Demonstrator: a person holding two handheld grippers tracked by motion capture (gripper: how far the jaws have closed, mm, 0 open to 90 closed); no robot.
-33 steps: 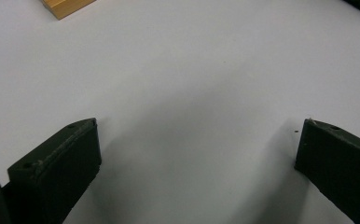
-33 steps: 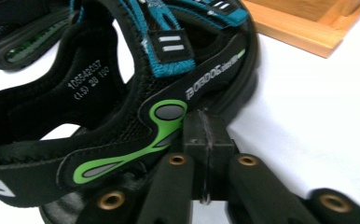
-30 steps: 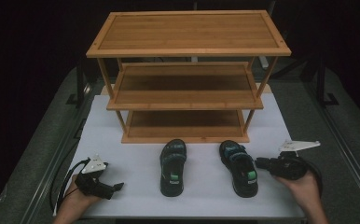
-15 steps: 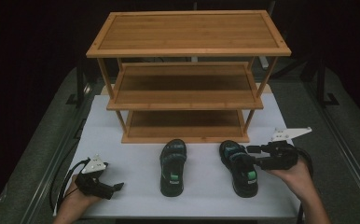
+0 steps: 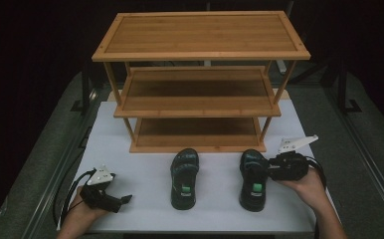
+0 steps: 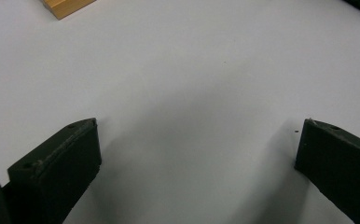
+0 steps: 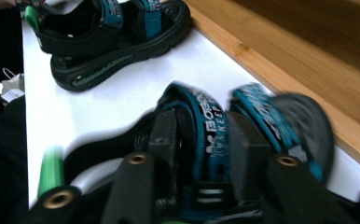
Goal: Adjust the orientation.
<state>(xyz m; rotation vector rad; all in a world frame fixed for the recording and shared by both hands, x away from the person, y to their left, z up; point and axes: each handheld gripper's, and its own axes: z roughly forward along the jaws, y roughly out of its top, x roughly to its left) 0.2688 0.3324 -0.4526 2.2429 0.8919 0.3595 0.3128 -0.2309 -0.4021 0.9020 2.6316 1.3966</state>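
Near the tabletop's front right edge, before the rack [image 5: 200, 94]: right gripper [image 7: 201, 140], jaws just closing on the right sandal's [image 5: 253, 179] strap, likely for shelving; left gripper [image 6: 192, 154] spread, idle.

The left gripper [image 5: 125, 199] lies low at the near left, its 2 jaws spread wide with nothing between them. The right gripper [image 5: 259, 172] points left, held level, jaws just closing on a strap.

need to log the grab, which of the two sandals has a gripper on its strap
The right sandal: the right gripper straddles its blue strap. The left sandal lies untouched.
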